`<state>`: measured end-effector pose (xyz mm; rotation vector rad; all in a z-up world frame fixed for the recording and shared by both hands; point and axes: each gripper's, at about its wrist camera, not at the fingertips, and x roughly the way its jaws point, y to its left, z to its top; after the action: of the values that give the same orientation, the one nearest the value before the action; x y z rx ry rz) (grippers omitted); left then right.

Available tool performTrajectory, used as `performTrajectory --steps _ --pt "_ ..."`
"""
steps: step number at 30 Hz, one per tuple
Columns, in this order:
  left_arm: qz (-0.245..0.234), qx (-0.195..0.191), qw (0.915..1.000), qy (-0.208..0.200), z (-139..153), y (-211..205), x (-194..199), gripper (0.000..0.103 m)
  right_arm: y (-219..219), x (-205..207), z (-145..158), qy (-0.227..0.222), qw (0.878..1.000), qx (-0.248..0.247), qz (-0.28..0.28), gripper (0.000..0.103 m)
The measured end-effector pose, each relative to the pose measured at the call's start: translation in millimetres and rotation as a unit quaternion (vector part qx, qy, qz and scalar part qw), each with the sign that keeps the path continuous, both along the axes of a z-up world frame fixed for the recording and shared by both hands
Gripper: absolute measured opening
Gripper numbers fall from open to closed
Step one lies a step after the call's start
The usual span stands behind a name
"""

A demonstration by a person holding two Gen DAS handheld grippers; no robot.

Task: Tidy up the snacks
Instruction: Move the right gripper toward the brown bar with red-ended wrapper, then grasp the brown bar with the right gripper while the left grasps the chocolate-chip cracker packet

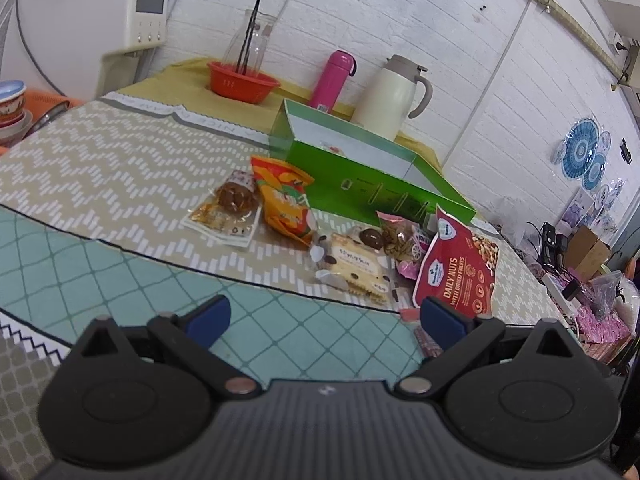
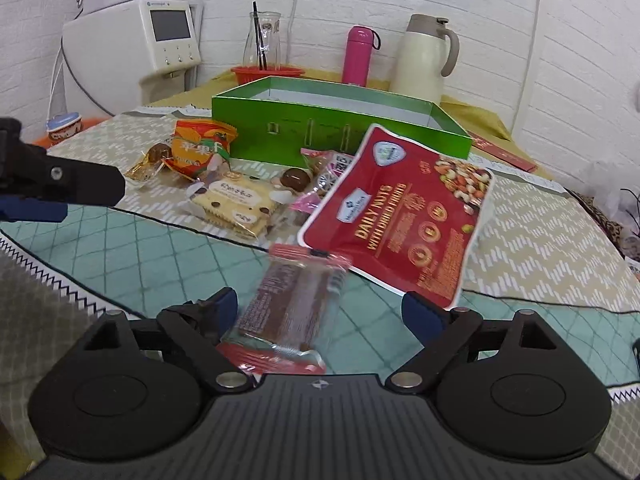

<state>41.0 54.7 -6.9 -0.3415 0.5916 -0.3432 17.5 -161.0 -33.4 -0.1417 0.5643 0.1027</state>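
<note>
Both my grippers, left (image 1: 326, 320) and right (image 2: 320, 312), spread wide, empty. Blurred brown snack bar (image 2: 288, 304) between right fingers, near end hidden; contact unclear.

**Snacks laid out before the open green box**

Open green cardboard box (image 2: 340, 136), white inside, upper centre. Against its front wall leans a red "Daily Nuts" pouch (image 2: 404, 216), tilted. Left of it: clear-wrapped cracker pack (image 2: 236, 204), pink-trimmed clear candy bag (image 2: 324, 172), orange snack bag (image 2: 200, 148), small clear pack of brown pieces (image 2: 154, 160). Lower centre: blurred brown bar in clear red-ended wrapper (image 2: 288, 304).
</note>
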Motion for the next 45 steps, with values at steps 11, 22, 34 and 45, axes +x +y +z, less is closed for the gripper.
performTrajectory --steps 11,22,34,45 --pt "-0.094 0.010 0.9955 -0.001 1.1 -40.3 0.2 0.100 -23.5 -11.2 -0.6 0.019 0.999 0.044 0.019 0.103" --pt "-0.178 0.009 0.9839 0.020 -6.4 -72.0 29.6 0.100 -26.3 -9.9 0.9 0.014 0.998 0.041 0.036 0.103" --pt "-0.113 0.086 0.9897 -0.016 6.3 -64.1 70.5 0.100 -17.5 -1.5 5.3 0.039 0.994 0.040 0.098 0.103" --pt "-0.245 0.070 0.9670 0.010 4.7 -77.7 153.2 0.100 -16.8 -12.2 7.9 0.039 0.993 0.057 0.100 0.103"
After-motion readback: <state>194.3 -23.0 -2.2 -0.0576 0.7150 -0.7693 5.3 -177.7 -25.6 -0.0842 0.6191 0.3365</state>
